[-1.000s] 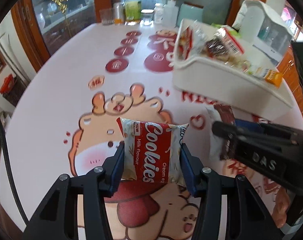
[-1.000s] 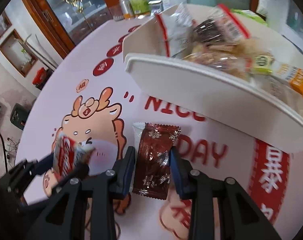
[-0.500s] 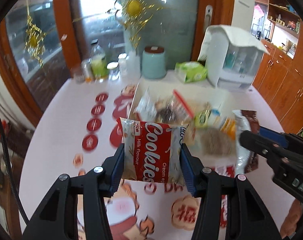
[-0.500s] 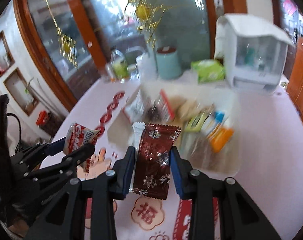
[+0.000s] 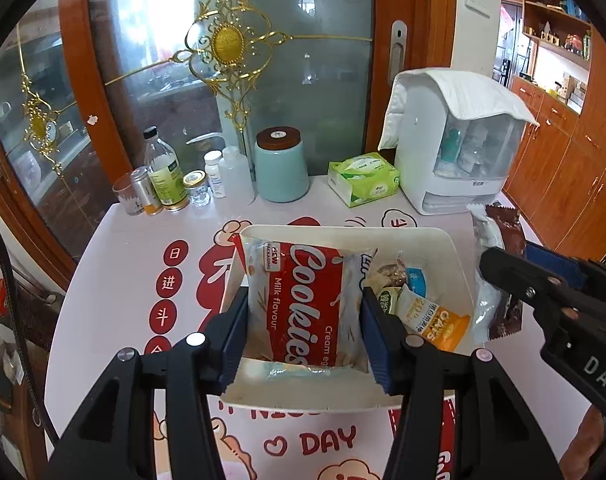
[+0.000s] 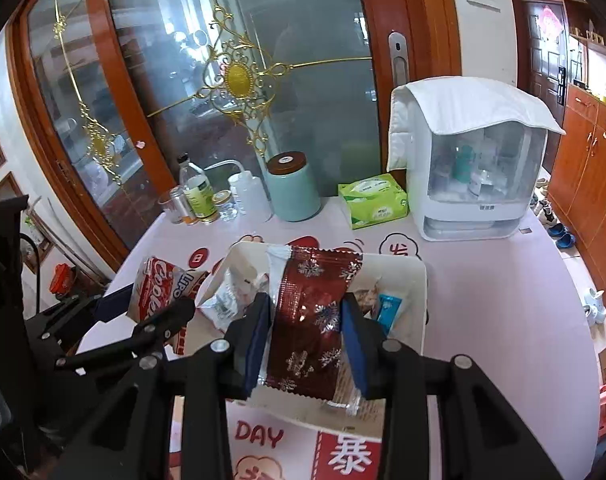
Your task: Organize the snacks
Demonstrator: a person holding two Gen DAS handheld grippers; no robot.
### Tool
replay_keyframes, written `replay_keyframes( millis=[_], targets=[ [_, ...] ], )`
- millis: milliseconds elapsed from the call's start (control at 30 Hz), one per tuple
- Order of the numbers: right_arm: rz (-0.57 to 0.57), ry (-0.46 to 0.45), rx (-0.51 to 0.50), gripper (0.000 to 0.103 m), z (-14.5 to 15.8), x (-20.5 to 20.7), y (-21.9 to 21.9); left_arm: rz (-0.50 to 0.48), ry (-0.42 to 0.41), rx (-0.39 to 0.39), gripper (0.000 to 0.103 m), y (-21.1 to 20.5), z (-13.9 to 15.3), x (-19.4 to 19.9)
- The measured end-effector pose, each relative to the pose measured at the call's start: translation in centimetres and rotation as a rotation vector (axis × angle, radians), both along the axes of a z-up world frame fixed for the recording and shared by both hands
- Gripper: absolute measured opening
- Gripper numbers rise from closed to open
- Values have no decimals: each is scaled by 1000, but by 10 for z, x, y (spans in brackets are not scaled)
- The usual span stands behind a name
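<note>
My left gripper (image 5: 303,309) is shut on a red and white Cookies packet (image 5: 299,280) and holds it upright above a white bin (image 5: 303,394). The bin holds several snack packs, among them an orange one (image 5: 435,320). My right gripper (image 6: 306,312) is shut on a dark red packet with silver snowflakes (image 6: 311,304), held over the same bin (image 6: 421,292). In the right wrist view the left gripper (image 6: 163,308) with the Cookies packet (image 6: 155,288) is at the left. In the left wrist view the right gripper (image 5: 499,264) and its packet (image 5: 507,232) are at the right.
The bin stands on a table with a pink cartoon cloth (image 5: 115,280). Along the far edge are bottles and jars (image 5: 167,184), a teal canister (image 5: 281,168), a green tissue box (image 5: 363,178) and a white cabinet under a cloth (image 5: 459,144). A glass door stands behind.
Both grippers have risen from the tabletop with their packets and moved over the bin. The views now look down into the bin instead of at its side.
</note>
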State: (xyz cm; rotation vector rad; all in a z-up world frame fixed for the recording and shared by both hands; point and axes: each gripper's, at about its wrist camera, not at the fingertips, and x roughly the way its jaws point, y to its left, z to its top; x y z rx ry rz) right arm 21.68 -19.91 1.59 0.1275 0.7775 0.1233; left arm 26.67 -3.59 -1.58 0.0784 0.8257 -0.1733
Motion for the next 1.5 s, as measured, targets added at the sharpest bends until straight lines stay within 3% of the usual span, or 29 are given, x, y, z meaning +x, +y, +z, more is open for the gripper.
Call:
replay_keyframes(
  millis=[167,233,333,433,1000,1500],
  targets=[
    [-15,29,-60,37,-13,18,2,11,11,29,61,-4,-15,15],
    [-12,49,-63,43,-20,23,1,25,11,43,88,-4,-20,20],
    [-22,70,-48,55,-29,27,-3,42,12,58,102,0,-27,24],
    [-37,66,-32,63,-32,24,-8,48,35,53,102,3,-32,25],
    [-48,68,19,63,-25,-12,-13,52,35,23,102,7,-17,-15],
    [-36,129,69,63,-34,-131,-10,63,55,4,102,25,-18,-155]
  ],
)
